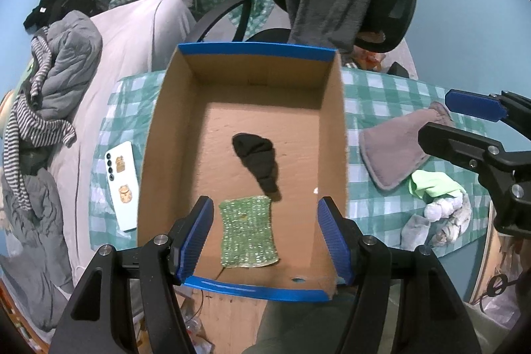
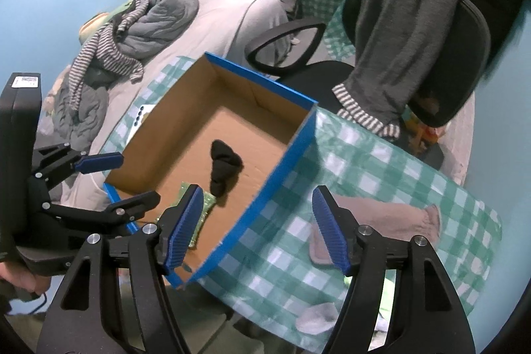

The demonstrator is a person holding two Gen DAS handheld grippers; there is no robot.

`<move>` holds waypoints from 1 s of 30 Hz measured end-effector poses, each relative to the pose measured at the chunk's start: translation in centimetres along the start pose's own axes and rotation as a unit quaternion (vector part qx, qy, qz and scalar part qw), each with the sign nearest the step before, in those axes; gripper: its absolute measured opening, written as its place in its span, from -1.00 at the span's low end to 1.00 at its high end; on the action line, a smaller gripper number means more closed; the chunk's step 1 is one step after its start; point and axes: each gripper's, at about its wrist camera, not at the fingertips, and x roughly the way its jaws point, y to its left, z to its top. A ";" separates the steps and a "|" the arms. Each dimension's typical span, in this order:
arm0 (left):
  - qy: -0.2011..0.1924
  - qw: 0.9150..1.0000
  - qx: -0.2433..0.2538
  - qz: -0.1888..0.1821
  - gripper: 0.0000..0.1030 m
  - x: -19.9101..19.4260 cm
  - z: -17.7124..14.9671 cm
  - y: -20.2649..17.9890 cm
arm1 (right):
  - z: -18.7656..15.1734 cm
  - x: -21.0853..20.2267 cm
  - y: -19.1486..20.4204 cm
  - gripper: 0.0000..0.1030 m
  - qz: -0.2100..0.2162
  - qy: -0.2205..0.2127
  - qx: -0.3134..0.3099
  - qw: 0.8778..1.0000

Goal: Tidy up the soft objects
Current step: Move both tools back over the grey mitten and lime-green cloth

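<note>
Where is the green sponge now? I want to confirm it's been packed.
In the left wrist view the green sponge lies flat on the floor of the cardboard box, near its front wall, just in front of the black sock.

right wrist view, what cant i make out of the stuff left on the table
- Pink cloth: near end hidden behind the right gripper finger.
- Grey sock: partly behind the gripper body.
- Green sponge in the box: mostly behind the other finger.
- Phone: mostly hidden by the box wall.
</note>
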 end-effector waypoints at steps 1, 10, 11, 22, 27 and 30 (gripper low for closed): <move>0.000 1.000 0.001 -0.001 0.29 0.0 0.0 -0.2 | -0.2 -0.2 -0.2 0.35 -0.001 -0.001 0.002 1.000; -0.001 1.000 0.027 -0.003 0.29 -0.1 0.4 -3.4 | -2.2 -1.6 -3.3 0.35 -0.010 0.000 0.018 1.000; -0.002 1.000 0.030 -0.002 0.29 -0.2 0.5 -3.8 | -2.5 -1.7 -3.7 0.35 -0.012 0.001 0.020 1.000; 0.002 0.998 0.055 -0.012 0.29 0.6 1.0 -8.1 | -5.5 -2.6 -8.8 0.35 -0.028 0.015 0.046 0.998; 0.011 0.997 0.071 -0.020 0.29 1.6 1.2 -10.3 | -7.0 -2.4 -11.5 0.35 -0.035 0.025 0.057 0.997; 0.015 0.996 0.082 -0.023 0.29 2.2 1.3 -11.6 | -7.9 -2.1 -13.1 0.35 -0.037 0.031 0.064 0.997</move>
